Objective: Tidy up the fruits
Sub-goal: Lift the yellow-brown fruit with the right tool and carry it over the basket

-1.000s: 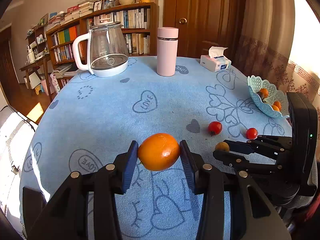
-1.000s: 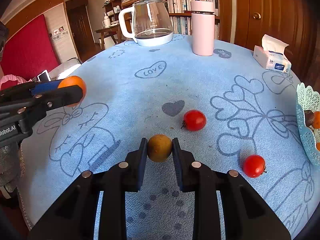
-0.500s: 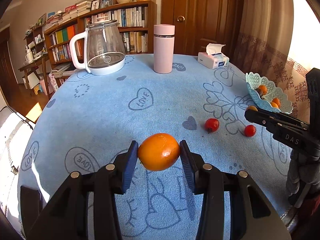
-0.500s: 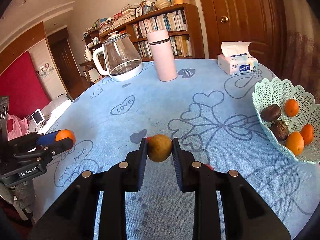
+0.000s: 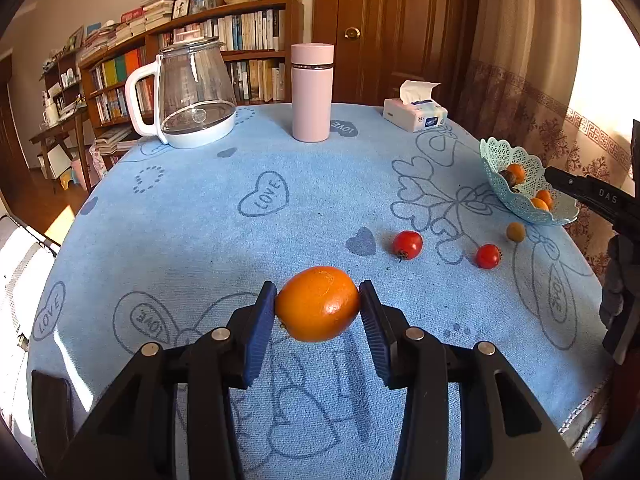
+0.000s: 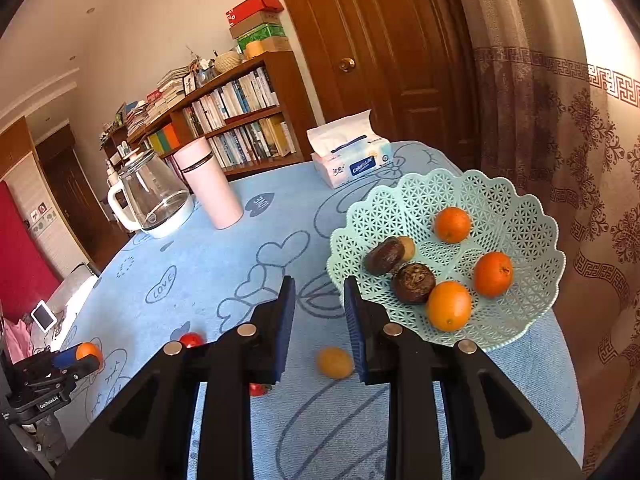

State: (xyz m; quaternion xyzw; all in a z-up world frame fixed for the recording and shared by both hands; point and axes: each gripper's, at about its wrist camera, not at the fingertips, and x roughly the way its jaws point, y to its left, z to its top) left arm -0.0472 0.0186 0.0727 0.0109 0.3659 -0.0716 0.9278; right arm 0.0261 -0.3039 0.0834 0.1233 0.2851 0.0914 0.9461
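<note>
The left gripper [image 5: 318, 300] has its jaws clenched on an orange [image 5: 316, 310], holding it above the near part of the blue-clothed surface [image 5: 200, 240].

The right gripper [image 6: 320, 292] is off to the right, close to the mint lattice basket [image 6: 400, 200] at the right edge of the surface. Its jaws stand a narrow gap apart and hold nothing. A small yellow-brown fruit [image 6: 335, 362] shows below that gap, slightly blurred. The left wrist view places it on the cloth just beside the near side of the basket.

The basket holds three oranges, two dark brown fruits and one small yellowish fruit tucked behind them. Two red tomatoes [image 5: 407, 244] [image 5: 488, 256] lie on the surface between the held orange and the basket.

At the far side stand a glass kettle [image 5: 192, 96], a pink flask [image 5: 312, 92] and a tissue box [image 5: 414, 114].
</note>
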